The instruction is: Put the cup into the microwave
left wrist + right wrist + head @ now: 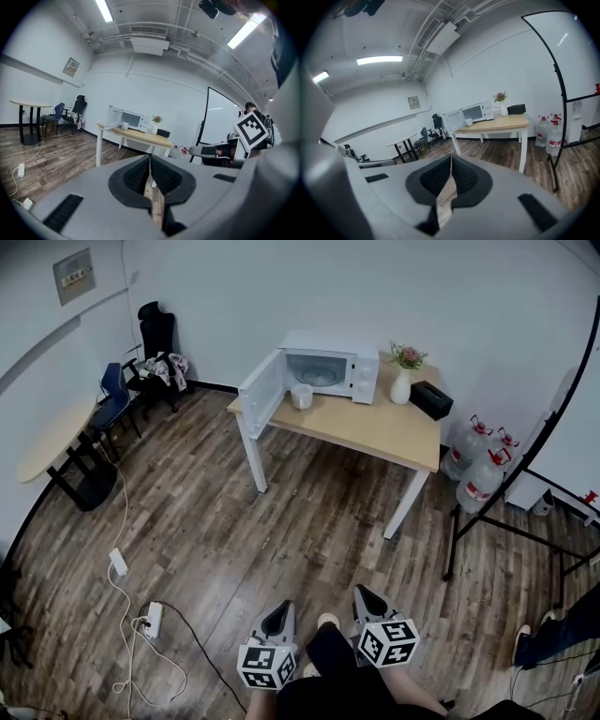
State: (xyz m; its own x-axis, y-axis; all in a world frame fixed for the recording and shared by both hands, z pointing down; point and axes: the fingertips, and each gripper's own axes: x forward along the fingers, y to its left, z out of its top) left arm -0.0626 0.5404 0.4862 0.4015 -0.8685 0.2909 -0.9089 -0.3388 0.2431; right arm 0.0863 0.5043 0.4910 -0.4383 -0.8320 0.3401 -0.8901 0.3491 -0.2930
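A white cup point(302, 396) stands on the wooden table point(375, 432) just in front of the white microwave point(328, 366), whose door point(262, 390) hangs open to the left. The same cup point(124, 125) and microwave point(129, 119) show far off in the left gripper view, and the cup point(468, 122) beside the microwave point(474, 112) shows in the right gripper view. Both grippers are far from the table, near the bottom of the head view. My left gripper point(278, 618) is shut and empty. My right gripper point(365, 599) is shut and empty too.
A vase of flowers point(403, 373) and a black box point(431, 399) share the table. Water jugs point(478, 465) and a black stand frame point(525, 493) are at the right. Chairs point(155, 357), a round table point(52, 442) and a floor power strip with cables point(150, 620) are at the left.
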